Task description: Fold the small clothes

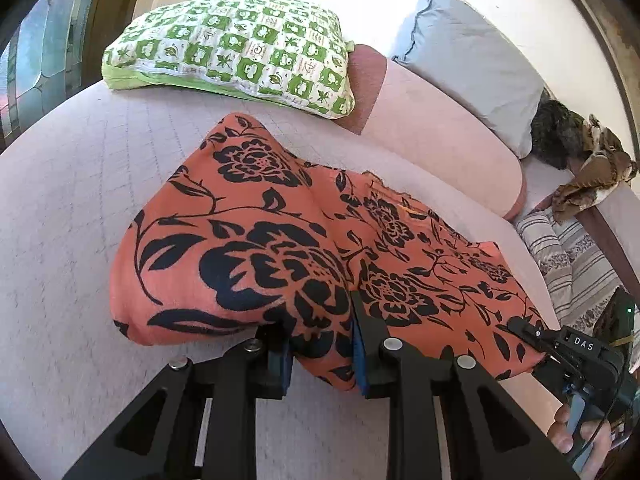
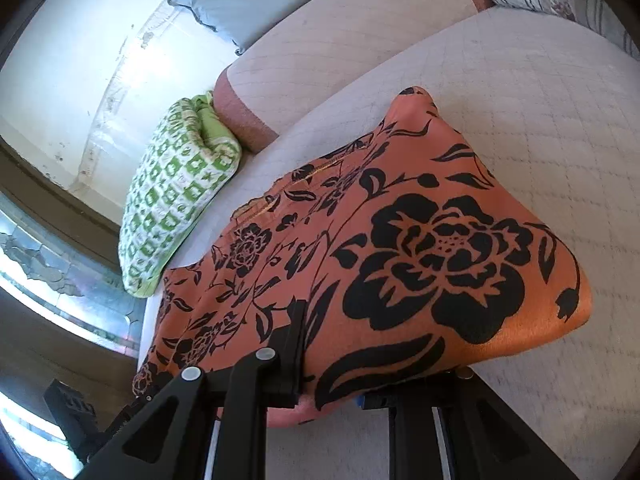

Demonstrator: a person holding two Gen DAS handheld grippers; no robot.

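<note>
An orange garment with black flowers [image 1: 256, 240] lies bunched on the pale quilted mattress [image 1: 72, 240], its near edge lifted. My left gripper [image 1: 322, 354] is shut on that near edge, with cloth pinched between the blue pads. In the left wrist view my right gripper [image 1: 560, 344] grips the garment's right edge, a hand [image 1: 576, 436] behind it. In the right wrist view the orange garment [image 2: 420, 248] drapes over my right gripper [image 2: 332, 376], which is shut on a fold. One black finger [image 2: 294, 344] shows; the other is hidden under the cloth.
A green-and-white checked pillow [image 1: 240, 48] lies at the head of the bed, beside a pink bolster [image 1: 432, 120] and a grey pillow [image 1: 472, 60]. A striped pillow [image 1: 568, 256] and a brown cloth [image 1: 592, 176] sit to the right. A window [image 2: 48, 264] is beyond the bed's edge.
</note>
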